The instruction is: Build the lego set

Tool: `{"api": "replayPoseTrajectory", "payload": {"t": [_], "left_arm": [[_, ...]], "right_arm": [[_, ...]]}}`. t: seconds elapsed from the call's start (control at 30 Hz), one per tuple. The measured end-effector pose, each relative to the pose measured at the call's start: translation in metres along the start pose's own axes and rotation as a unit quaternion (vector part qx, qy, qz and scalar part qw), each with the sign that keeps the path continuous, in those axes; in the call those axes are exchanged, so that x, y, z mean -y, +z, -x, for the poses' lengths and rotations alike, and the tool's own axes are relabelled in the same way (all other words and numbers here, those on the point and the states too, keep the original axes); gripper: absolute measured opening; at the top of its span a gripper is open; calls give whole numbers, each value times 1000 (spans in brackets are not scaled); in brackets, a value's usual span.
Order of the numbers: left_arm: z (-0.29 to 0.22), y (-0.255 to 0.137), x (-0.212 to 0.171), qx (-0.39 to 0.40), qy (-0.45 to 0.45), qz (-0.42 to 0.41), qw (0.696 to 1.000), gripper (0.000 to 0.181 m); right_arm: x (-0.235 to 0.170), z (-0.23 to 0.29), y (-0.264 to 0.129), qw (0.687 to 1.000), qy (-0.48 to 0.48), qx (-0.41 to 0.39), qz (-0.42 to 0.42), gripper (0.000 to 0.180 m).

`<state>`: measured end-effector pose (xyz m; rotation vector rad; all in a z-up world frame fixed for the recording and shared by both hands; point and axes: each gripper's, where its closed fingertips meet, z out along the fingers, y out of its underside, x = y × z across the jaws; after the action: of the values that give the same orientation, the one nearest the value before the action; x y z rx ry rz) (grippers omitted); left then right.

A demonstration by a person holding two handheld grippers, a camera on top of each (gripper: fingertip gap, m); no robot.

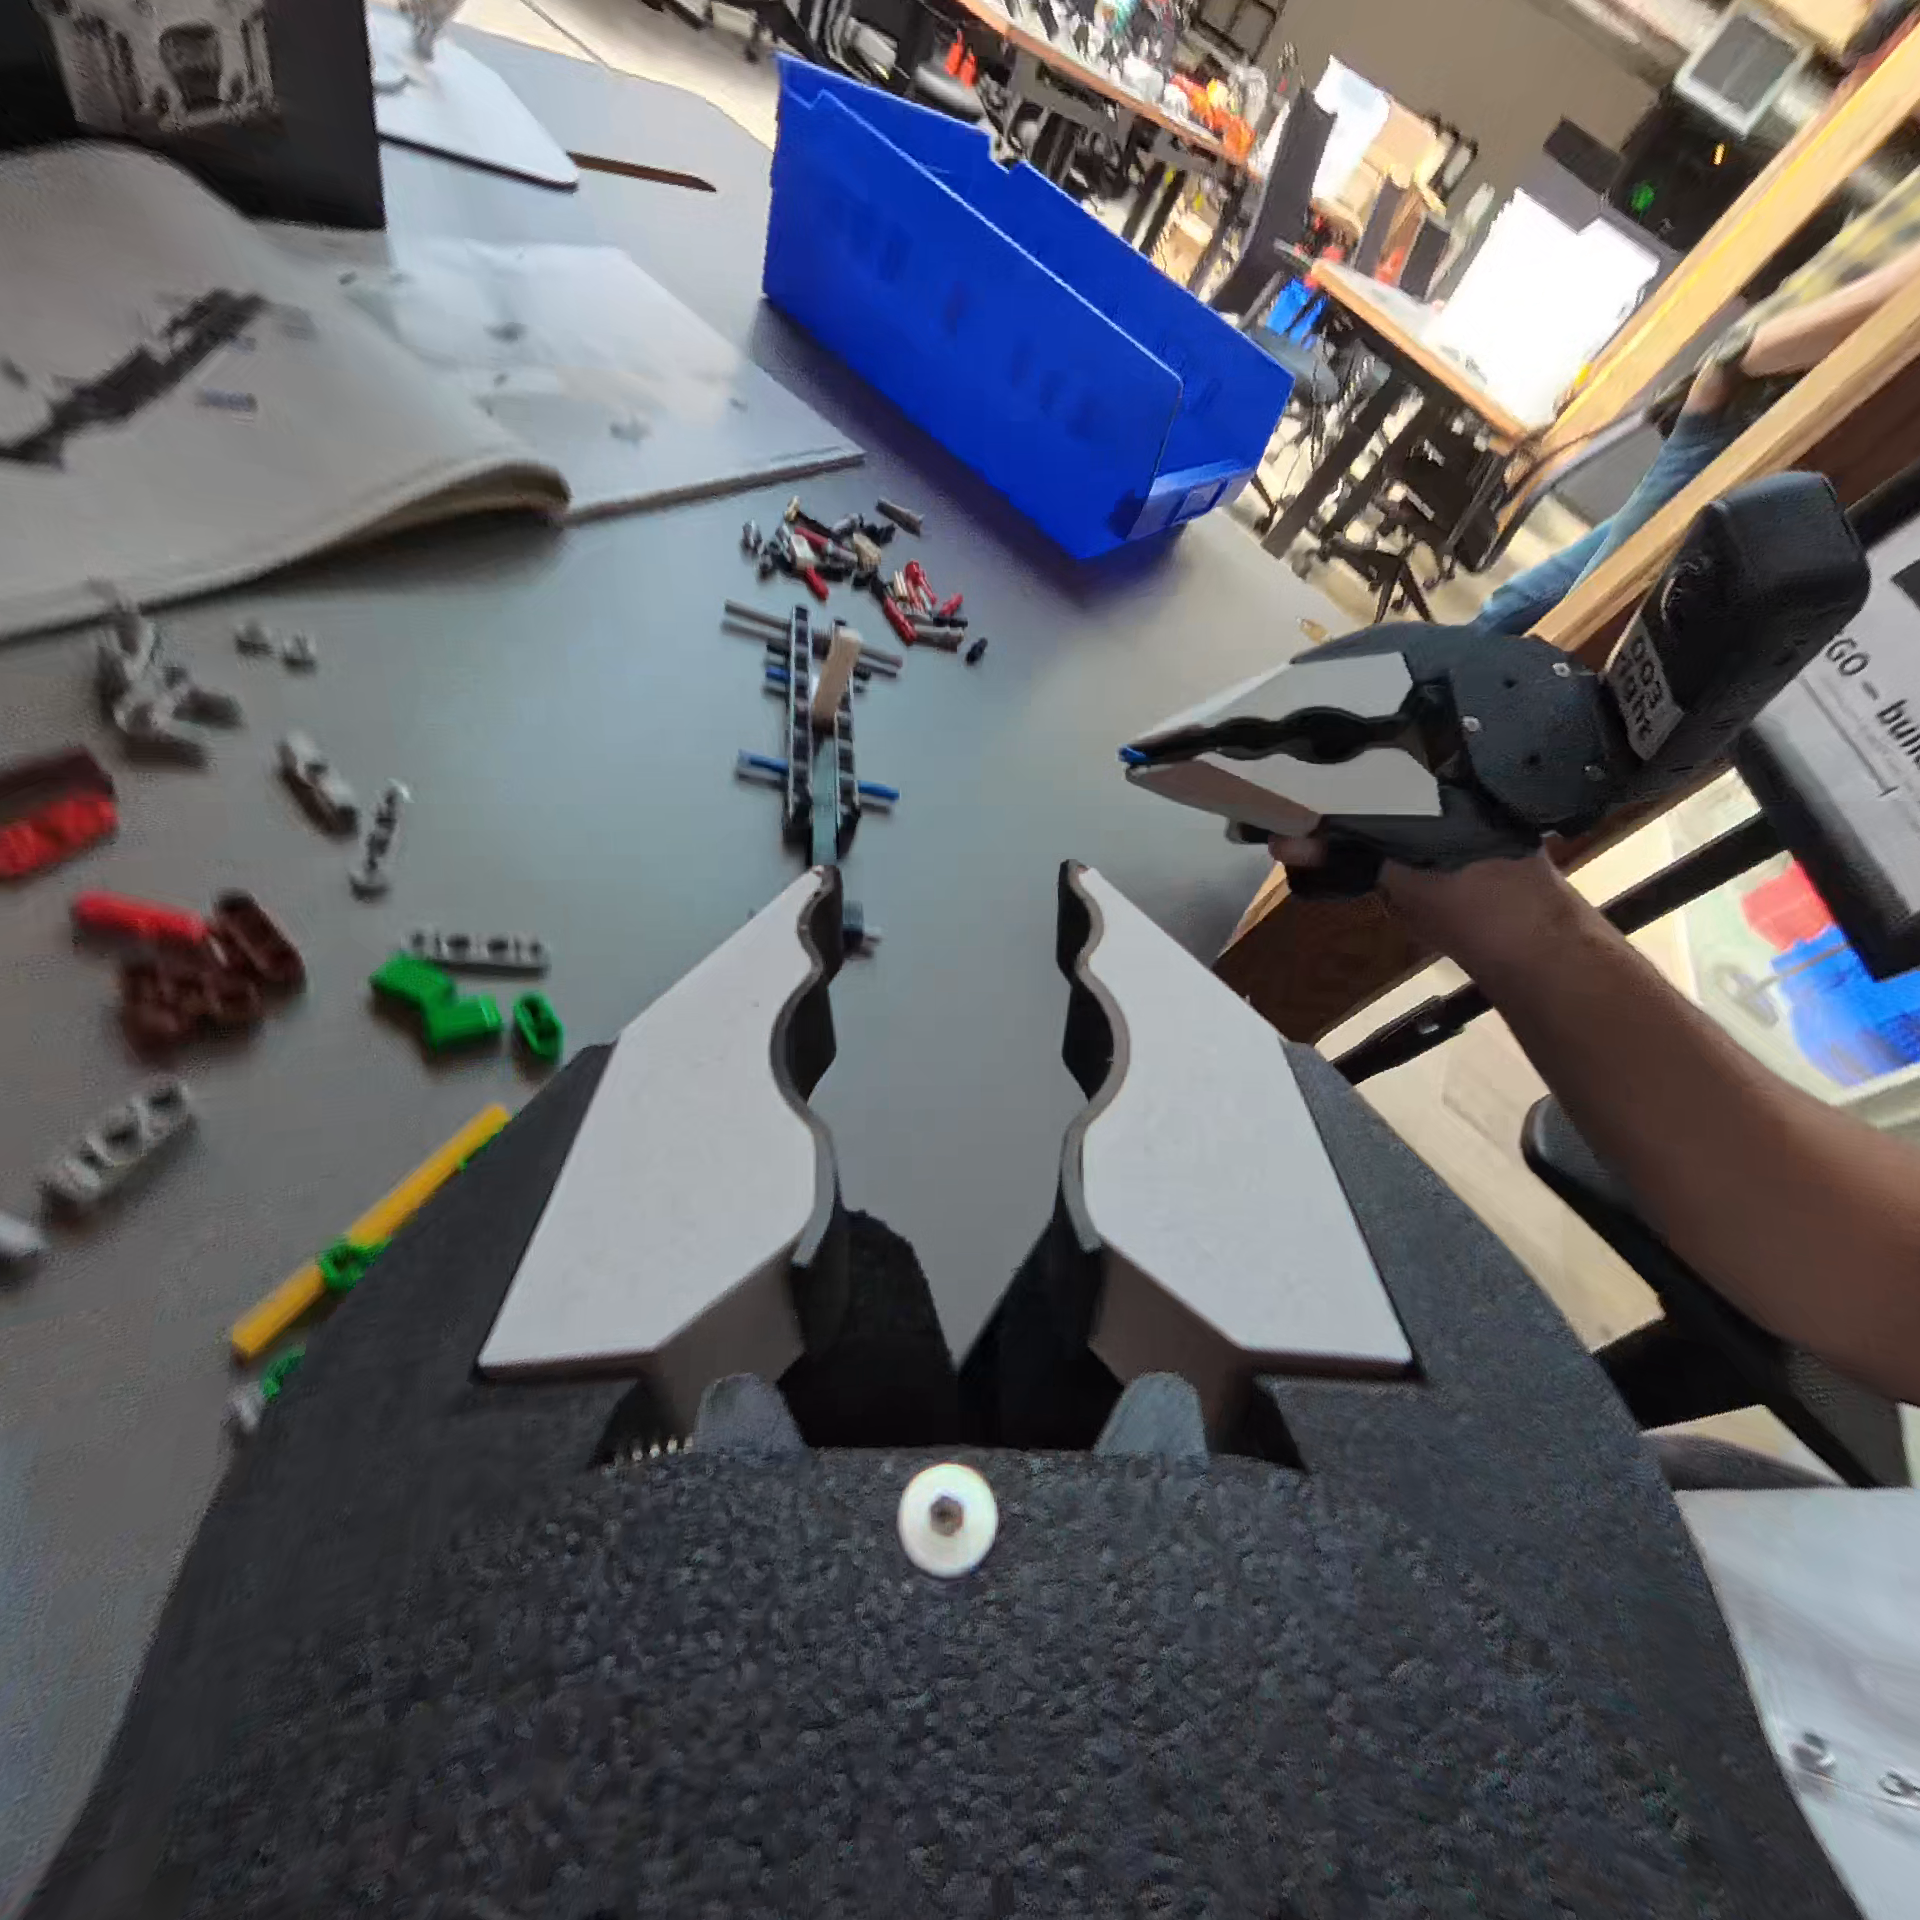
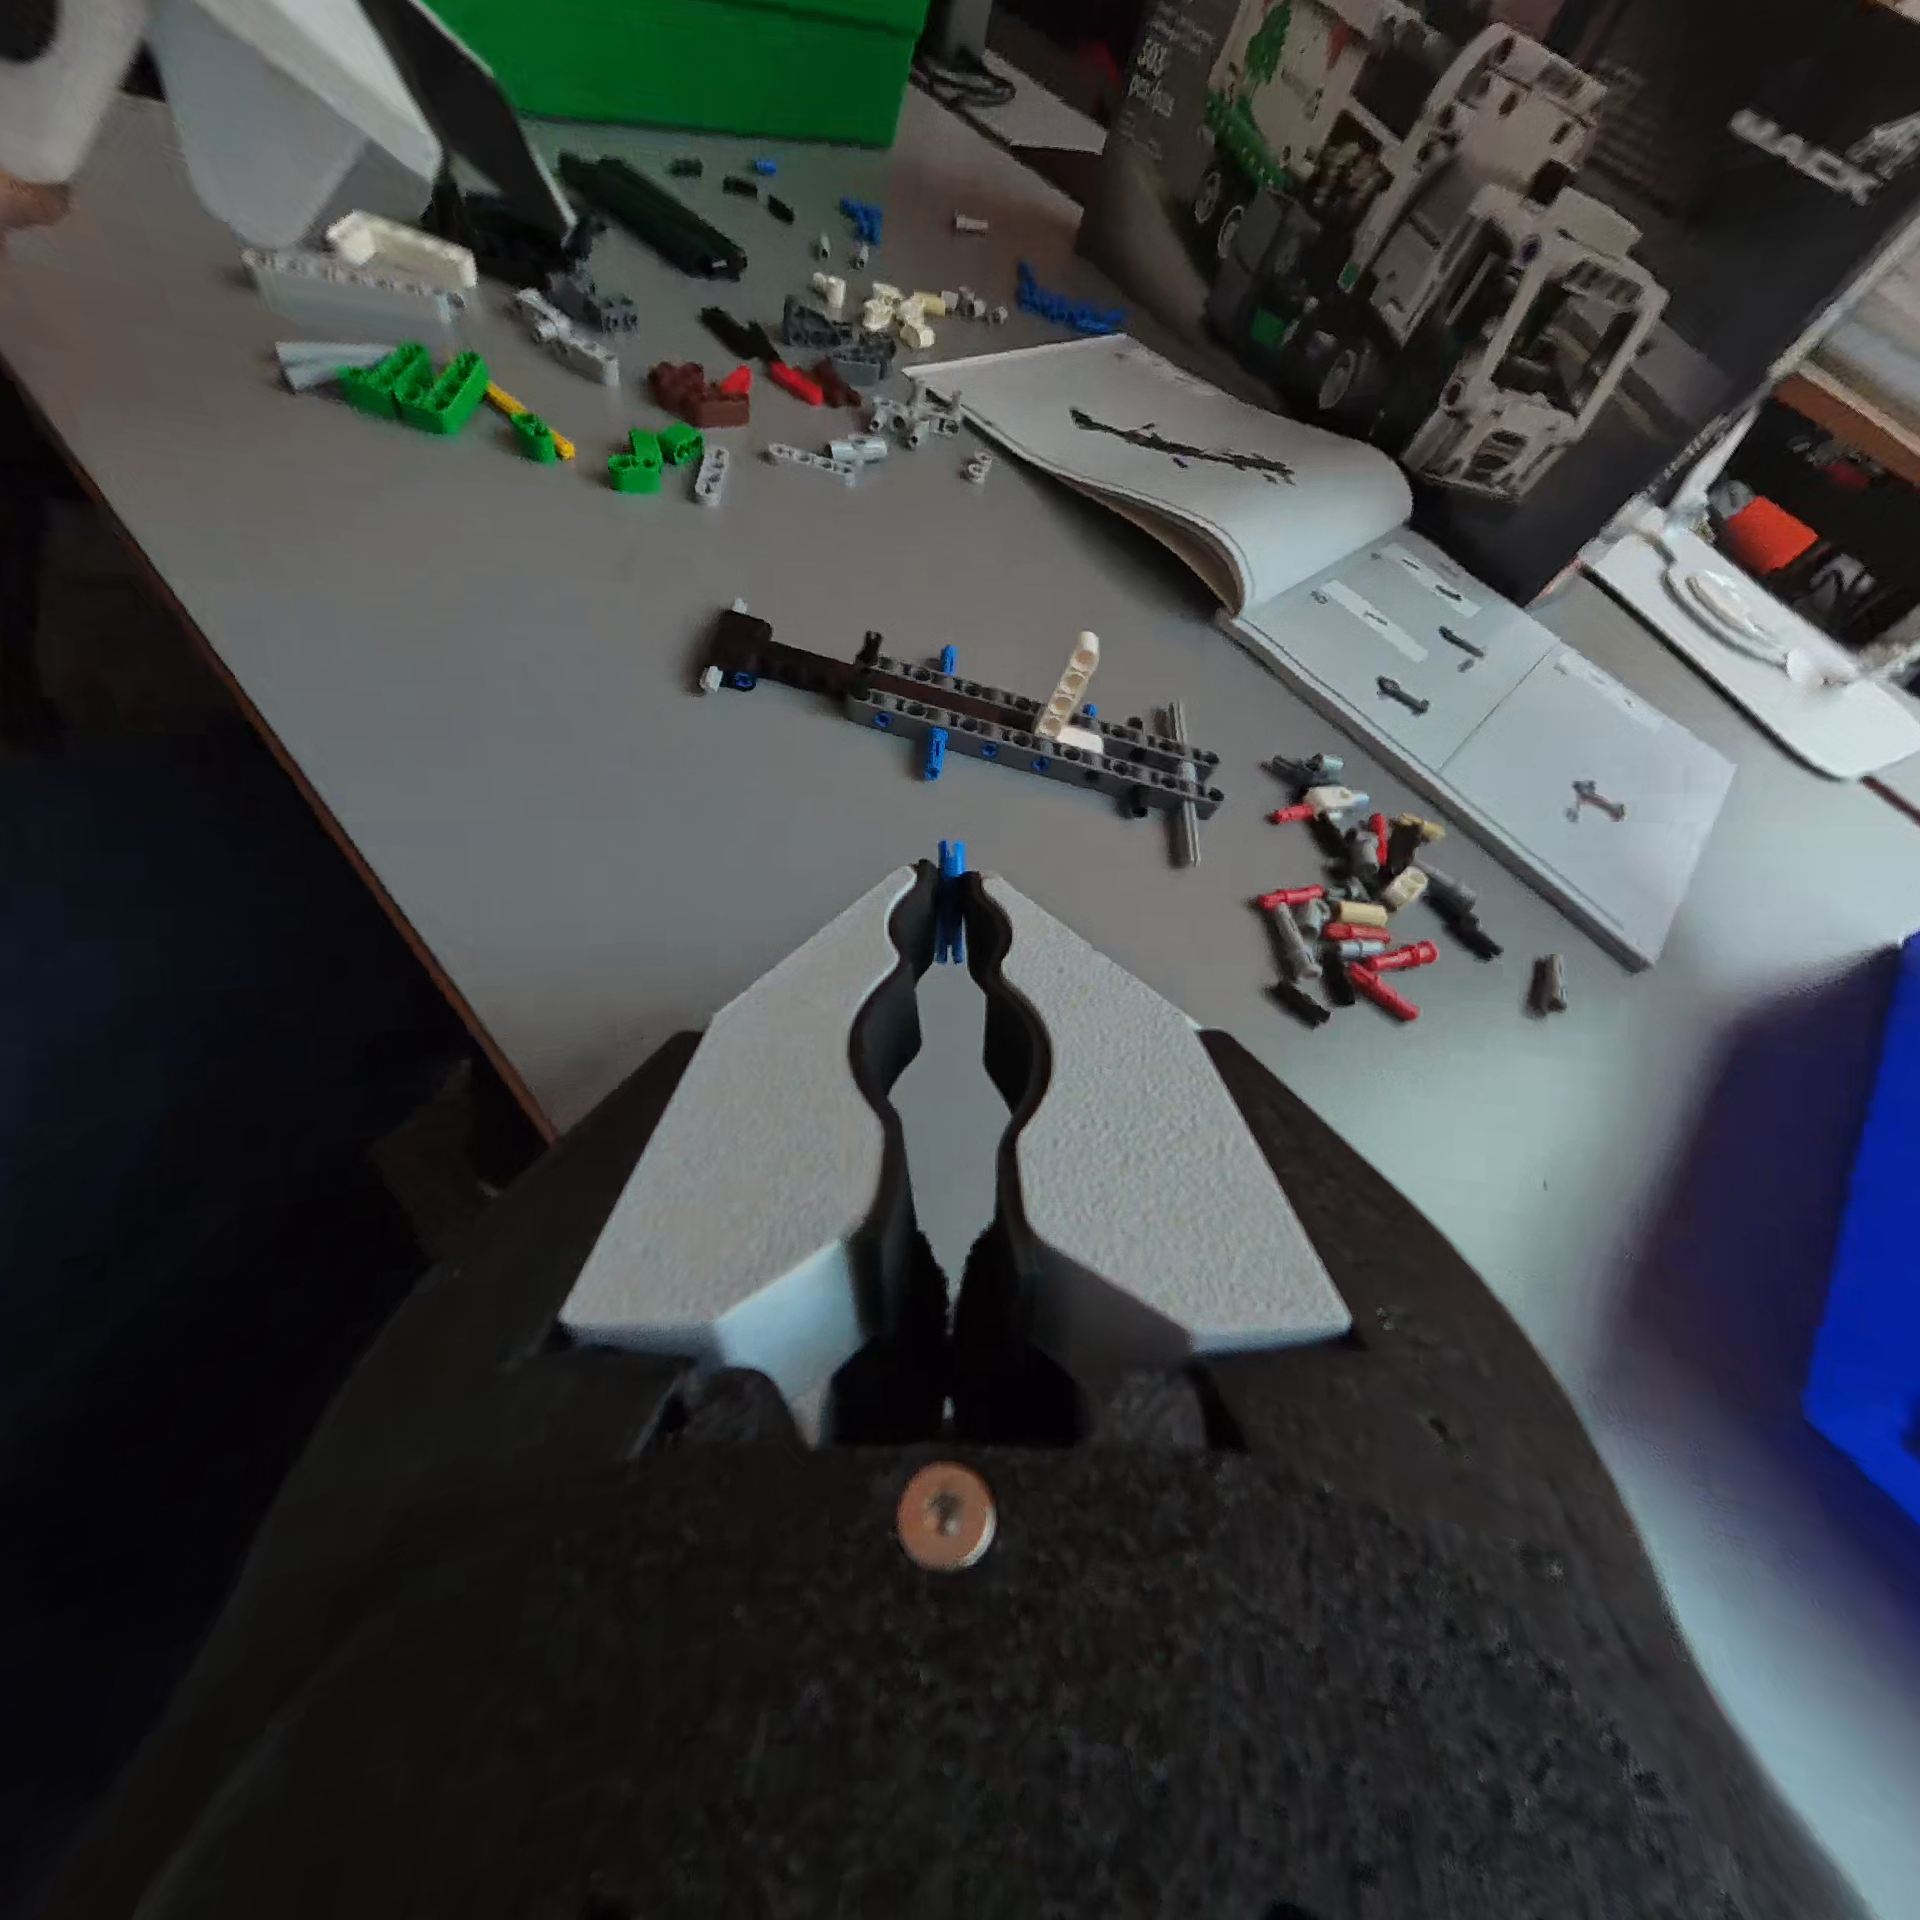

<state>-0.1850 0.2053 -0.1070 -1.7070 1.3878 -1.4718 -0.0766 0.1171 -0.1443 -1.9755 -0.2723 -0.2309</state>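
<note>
Clamped in my right hand-held gripper (image 2: 948,883), the blue pin (image 2: 948,904) points ahead at the frame (image 2: 997,717) lying crosswise; my left hand-held gripper (image 1: 945,883) gapes empty.

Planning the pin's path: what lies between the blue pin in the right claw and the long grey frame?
Nothing visible. The right claw holds the blue pin above bare table, with the grey frame straight ahead. The pile of small pins sits off to the right.

You're in a workshop: long cluttered workbenches (image 1: 1122,94) fill the upper right, a blue parts bin (image 1: 997,332) sits nearby.
</note>
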Motion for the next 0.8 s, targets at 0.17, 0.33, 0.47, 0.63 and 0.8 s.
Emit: {"api": "replayPoseTrajectory", "payload": {"t": [0.17,0.33,0.47,0.63,0.8], "left_arm": [[-25,4,-28,-46,-62,-36,996,27],[-15,19,-29,5,24,-7,1000,26],[1,6,-12,35,30,-52,998,23],[35,-29,5,74,26,-84,993,21],[77,-62,13,158,38,-135,977,21]], "right_arm": [[11,38,26,991,-129,41,22,3],[3,4,42,995,-100,-1,22,2],[10,-41,34,995,-88,-51,-11,3],[9,-72,39,997,-64,-41,8,3],[10,-87,41,997,-27,-63,-47,3]]}}
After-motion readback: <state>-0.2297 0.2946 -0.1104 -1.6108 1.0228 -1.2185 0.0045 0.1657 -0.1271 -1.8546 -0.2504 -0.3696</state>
